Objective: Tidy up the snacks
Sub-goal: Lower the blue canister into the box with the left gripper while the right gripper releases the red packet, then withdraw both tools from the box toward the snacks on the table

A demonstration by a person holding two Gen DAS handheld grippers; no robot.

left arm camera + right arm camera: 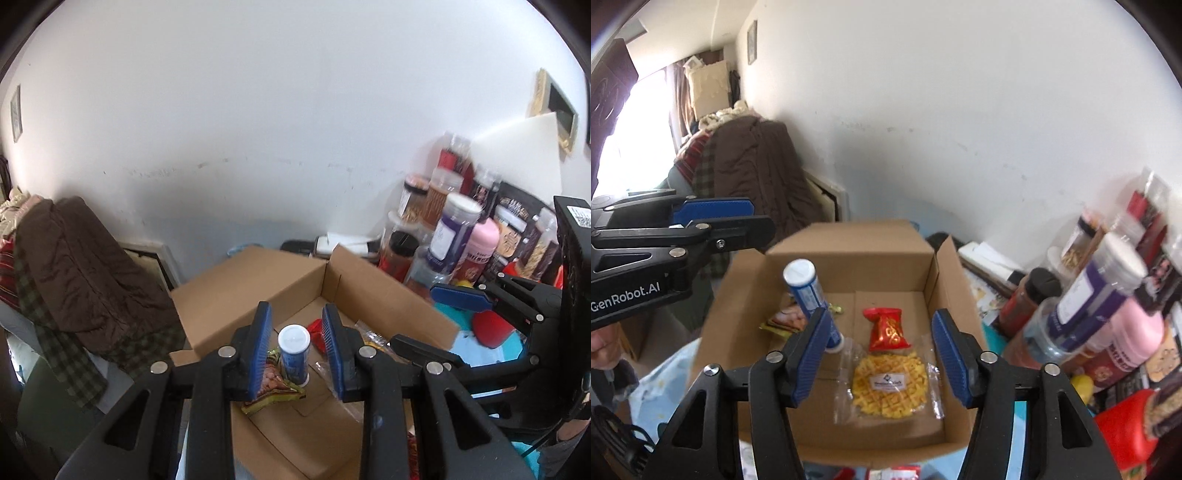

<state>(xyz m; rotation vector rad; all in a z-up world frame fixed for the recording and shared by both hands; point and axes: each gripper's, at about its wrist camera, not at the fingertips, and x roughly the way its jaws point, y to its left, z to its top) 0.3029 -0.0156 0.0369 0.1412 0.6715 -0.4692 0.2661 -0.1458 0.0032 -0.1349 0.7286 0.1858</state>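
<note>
An open cardboard box (pixel 849 243) lies below both grippers. In it are a blue tube with a white cap (pixel 809 291), a red packet (pixel 886 328), a yellow waffle snack in a clear bag (pixel 890 387) and a green-edged nut packet (pixel 785 319). My right gripper (pixel 882 354) hangs open above the waffle bag with nothing between its pads. My left gripper (pixel 297 350) is above the box's (pixel 240 280) left part, over the tube (pixel 294 354) and nut packet (pixel 275 387). Its jaws are drawn in to a narrow gap and hold nothing. The right gripper (pixel 443 325) shows at the right edge.
Several jars and bottles (pixel 1100 295) crowd the right side of the box, against the white wall. A red container (pixel 491 328) sits on a teal surface (pixel 480 354). A brown coat (pixel 74 266) drapes over furniture to the left.
</note>
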